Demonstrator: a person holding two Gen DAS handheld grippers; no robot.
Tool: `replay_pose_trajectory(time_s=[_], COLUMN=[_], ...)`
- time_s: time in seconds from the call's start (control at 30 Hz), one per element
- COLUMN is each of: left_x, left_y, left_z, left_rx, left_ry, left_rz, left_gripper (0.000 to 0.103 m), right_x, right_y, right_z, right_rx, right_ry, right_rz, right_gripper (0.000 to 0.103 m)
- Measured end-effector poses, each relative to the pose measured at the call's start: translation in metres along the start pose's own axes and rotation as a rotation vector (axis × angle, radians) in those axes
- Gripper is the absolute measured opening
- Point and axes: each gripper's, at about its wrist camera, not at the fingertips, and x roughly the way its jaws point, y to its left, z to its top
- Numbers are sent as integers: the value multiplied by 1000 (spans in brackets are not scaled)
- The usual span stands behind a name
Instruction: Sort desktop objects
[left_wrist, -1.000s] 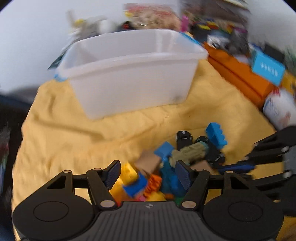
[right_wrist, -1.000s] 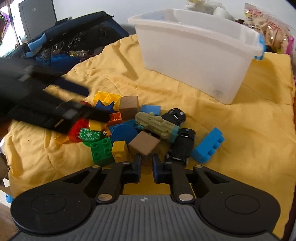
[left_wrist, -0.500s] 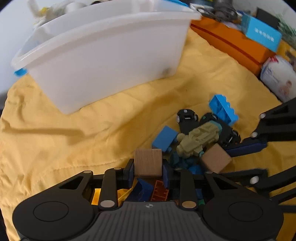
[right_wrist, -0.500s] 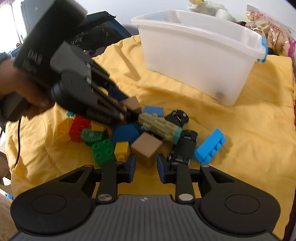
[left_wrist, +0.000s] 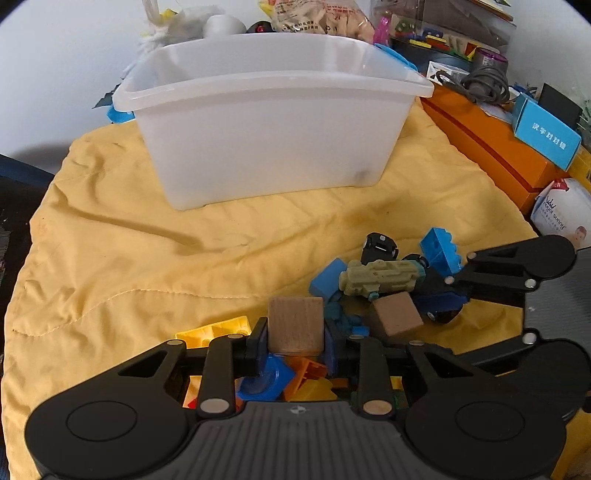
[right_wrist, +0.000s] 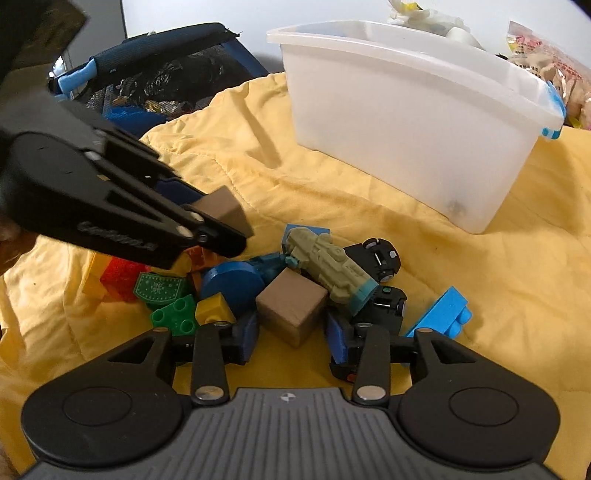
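A pile of toys lies on a yellow cloth (left_wrist: 155, 266). My left gripper (left_wrist: 295, 338) is shut on a wooden cube (left_wrist: 295, 325); the right wrist view shows that cube (right_wrist: 225, 210) held above the pile. My right gripper (right_wrist: 291, 334) is opening, its pads on either side of a second wooden cube (right_wrist: 291, 304) without pressing it. Behind that cube lie an olive toy vehicle (right_wrist: 328, 264), black toy cars (right_wrist: 380, 254) and a blue brick (right_wrist: 443, 314). A translucent white bin (left_wrist: 273, 118) stands beyond the pile.
Green, yellow and red bricks (right_wrist: 173, 314) and a blue disc (right_wrist: 232, 282) fill the pile's left side. Orange boxes (left_wrist: 487, 144), a blue carton (left_wrist: 546, 133) and a white pack (left_wrist: 561, 206) line the right edge. A dark bag (right_wrist: 155, 74) lies at the far left.
My left gripper closed on a wooden cube and raised it off the pile. My right gripper went from shut to spread around the other wooden cube and moved closer to it.
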Motion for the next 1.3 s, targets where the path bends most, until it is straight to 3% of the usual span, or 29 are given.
replay_pose_trajectory(time_s=[0.23, 0.43, 0.63, 0.83, 0.93, 1.07, 1.17, 1.3], left_x=[-14, -56, -94, -102, -87, -41, -3, 3], left_y=[1, 0, 4, 12, 20, 27, 35, 32], left_z=[-2, 14, 66, 131, 161, 187, 190, 179], left_rx=[-35, -25, 7, 70, 56, 40, -2, 23], left_ry=[-24, -146, -287, -414, -420, -361, -270, -252], left_rz=[32, 42, 41, 94, 96, 143, 173, 178], left_gripper=[32, 32, 32, 32, 32, 32, 33, 47], right_x=[6, -22, -62, -89, -85, -65, -40, -13], right_y=[2, -6, -18, -46, -64, -88, -104, -113], right_z=[3, 0, 34, 93, 121, 151, 163, 160], right_rx=[-26, 25, 3, -36, -50, 11, 67, 119], right_ry=[-13, -6, -129, -299, -326, -310, -262, -185], right_rz=[-17, -1, -42, -162, -210, -236, -251, -245], right_gripper=[43, 43, 43, 43, 43, 43, 43, 46])
